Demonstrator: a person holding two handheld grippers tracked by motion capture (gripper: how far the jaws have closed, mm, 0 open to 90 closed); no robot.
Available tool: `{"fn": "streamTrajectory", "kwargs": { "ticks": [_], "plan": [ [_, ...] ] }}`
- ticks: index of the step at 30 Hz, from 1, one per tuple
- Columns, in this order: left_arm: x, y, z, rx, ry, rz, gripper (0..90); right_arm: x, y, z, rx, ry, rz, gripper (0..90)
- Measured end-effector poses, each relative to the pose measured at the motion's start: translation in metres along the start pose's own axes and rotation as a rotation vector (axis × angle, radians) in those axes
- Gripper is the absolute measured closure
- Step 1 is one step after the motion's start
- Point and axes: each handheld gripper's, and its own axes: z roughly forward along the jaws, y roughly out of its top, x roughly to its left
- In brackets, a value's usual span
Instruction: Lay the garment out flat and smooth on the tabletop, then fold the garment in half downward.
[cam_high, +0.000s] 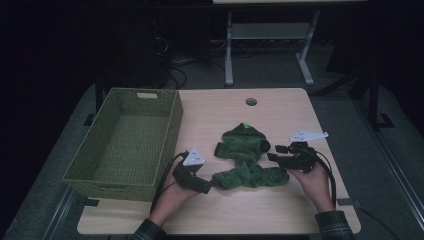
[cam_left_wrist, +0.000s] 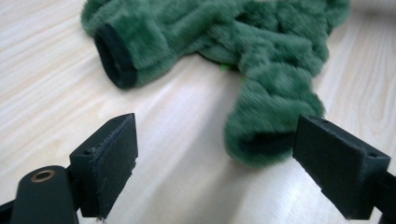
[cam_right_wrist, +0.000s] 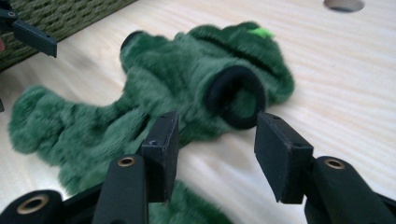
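Observation:
A small green fuzzy garment (cam_high: 246, 156) with black-cuffed sleeves lies crumpled at the table's middle. My left gripper (cam_high: 209, 186) is at its lower left corner, jaws open. In the left gripper view (cam_left_wrist: 215, 135) the garment's bottom end (cam_left_wrist: 268, 135) lies just ahead, close to the right jaw, and one cuffed sleeve (cam_left_wrist: 116, 56) lies farther off. My right gripper (cam_high: 270, 153) is at the garment's right side, open. Its own view (cam_right_wrist: 217, 135) has the black cuff (cam_right_wrist: 236, 95) of the other sleeve right in front of the jaws, untouched.
A green woven basket (cam_high: 125, 140) stands along the table's left side, with nothing visible inside. A round cable hole (cam_high: 251, 101) sits near the table's far edge. Bare wood lies in front of the garment and at the far right.

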Motion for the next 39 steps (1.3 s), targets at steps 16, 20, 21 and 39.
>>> {"fn": "streamTrajectory", "kwargs": {
  "ticks": [16, 20, 21, 39],
  "plan": [
    [-0.021, -0.035, 0.007, 0.057, 0.0, 0.055, 12.6, 0.029, -0.019, 0.001, 0.012, 0.06, -0.021, 49.4],
    [-0.019, -0.036, 0.006, 0.06, -0.008, 0.067, 12.7, 0.039, -0.019, -0.001, 0.007, 0.094, -0.046, 49.2],
    [-0.019, -0.036, 0.006, 0.06, -0.01, 0.07, 12.7, 0.039, -0.019, -0.001, 0.007, 0.094, -0.046, 49.2],
    [-0.018, -0.038, 0.003, 0.057, -0.01, 0.07, 14.5, 0.083, -0.009, 0.011, -0.009, 0.226, -0.12, 56.8]
  ]
}}
